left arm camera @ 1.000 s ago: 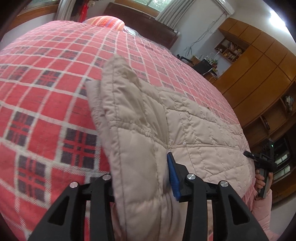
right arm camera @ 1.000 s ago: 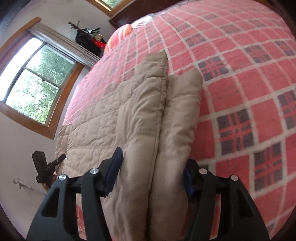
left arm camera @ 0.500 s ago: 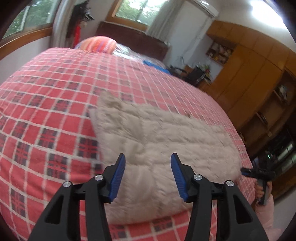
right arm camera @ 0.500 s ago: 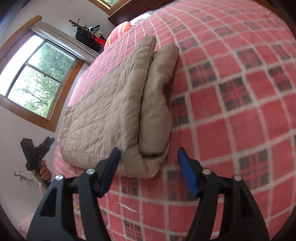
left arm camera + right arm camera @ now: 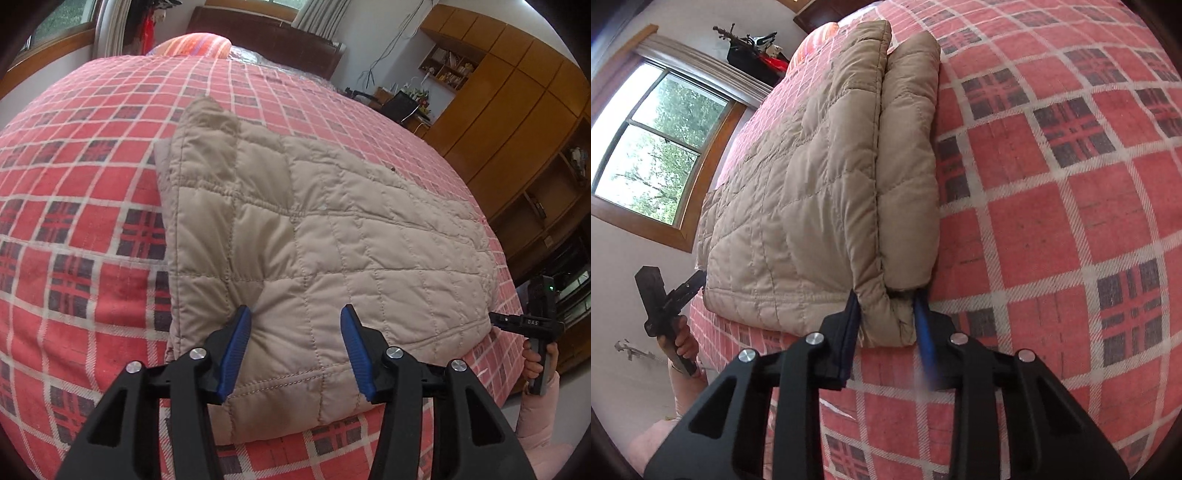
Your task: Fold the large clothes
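a beige quilted jacket (image 5: pixel 314 229) lies folded on a bed (image 5: pixel 74 206) covered in a red plaid blanket, with its long side running toward the foot edge nearest the cameras.

in the left wrist view the left claw (image 5: pixel 295 325) is spread wide, its two blue pads apart with the near hem of the jacket showing between them; the pads sit over or against the padded fabric but do not pinch it. past the jacket's right corner the other handheld unit shows, gripped by a hand (image 5: pixel 535 362) in a pink sleeve (image 5: pixel 535 417).

in the right wrist view the right claw (image 5: pixel 886 314) is drawn in close around the near corner of the jacket (image 5: pixel 820 177), where two thick folded layers meet in a bunched end; the fabric fills the narrow gap between the blue pads. the right-hand pad is blurred. at the left of this view a hand (image 5: pixel 683 343) holds the left unit beside the bed's edge.

around the bed: a window (image 5: pixel 653 155) with wooden frame and green trees outside, a curtain rail, a dark object on a high ledge (image 5: pixel 753 48), a dark wooden headboard (image 5: pixel 266 33), an orange striped pillow (image 5: pixel 195 42), and a wall of wooden wardrobes and shelves (image 5: pixel 517 110). nothing lies on the blanket between the claws and the jacket.
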The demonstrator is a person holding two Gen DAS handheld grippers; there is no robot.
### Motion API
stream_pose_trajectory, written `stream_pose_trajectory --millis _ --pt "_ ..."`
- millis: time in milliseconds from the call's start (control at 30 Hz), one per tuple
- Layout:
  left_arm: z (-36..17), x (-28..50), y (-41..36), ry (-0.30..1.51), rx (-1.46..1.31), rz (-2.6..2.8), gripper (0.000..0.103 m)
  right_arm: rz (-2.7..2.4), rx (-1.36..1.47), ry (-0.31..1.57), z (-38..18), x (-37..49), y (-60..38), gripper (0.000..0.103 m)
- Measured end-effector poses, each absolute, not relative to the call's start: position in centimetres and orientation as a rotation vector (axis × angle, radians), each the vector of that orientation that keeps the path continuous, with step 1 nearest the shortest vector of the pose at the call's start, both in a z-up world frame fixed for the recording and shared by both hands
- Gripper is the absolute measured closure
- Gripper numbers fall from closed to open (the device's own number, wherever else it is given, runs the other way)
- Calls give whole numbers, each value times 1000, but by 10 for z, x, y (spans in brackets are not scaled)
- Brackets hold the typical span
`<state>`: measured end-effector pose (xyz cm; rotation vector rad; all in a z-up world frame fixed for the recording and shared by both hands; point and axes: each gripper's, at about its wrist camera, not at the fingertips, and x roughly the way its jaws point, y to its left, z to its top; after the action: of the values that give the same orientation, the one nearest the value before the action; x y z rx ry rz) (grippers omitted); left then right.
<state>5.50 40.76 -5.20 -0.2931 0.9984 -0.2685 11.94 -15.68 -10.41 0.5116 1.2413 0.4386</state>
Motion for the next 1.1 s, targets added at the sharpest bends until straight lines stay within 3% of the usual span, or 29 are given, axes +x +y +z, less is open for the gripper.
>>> stream_pose_trajectory --millis 100,167,200,267,333,433,667,867,1100 --pt "-44 61 403 1017 -275 -237 52 459 524 1222 -100 115 -162 68" --pt "-30 67 392 1016 -262 -243 50 469 556 1194 -96 112 -173 55" --pt "-25 70 387 1016 -260 -261 49 475 555 1172 -92 109 -176 55" --pt "-9 78 368 1024 -255 -312 37 471 543 1152 -85 104 -180 51" --pt "10 91 335 1045 -247 -384 34 468 527 1151 -83 99 -182 47" --pt "35 117 269 1100 -185 -470 28 464 485 1164 -80 96 -177 47" --pt "57 177 113 1231 -6 -546 23 465 414 1166 -71 94 -162 47" --pt "33 222 18 1323 169 -513 23 482 380 1160 -68 100 -141 46" --pt "-12 263 -25 1489 188 -401 23 517 371 1166 -73 111 -126 45"
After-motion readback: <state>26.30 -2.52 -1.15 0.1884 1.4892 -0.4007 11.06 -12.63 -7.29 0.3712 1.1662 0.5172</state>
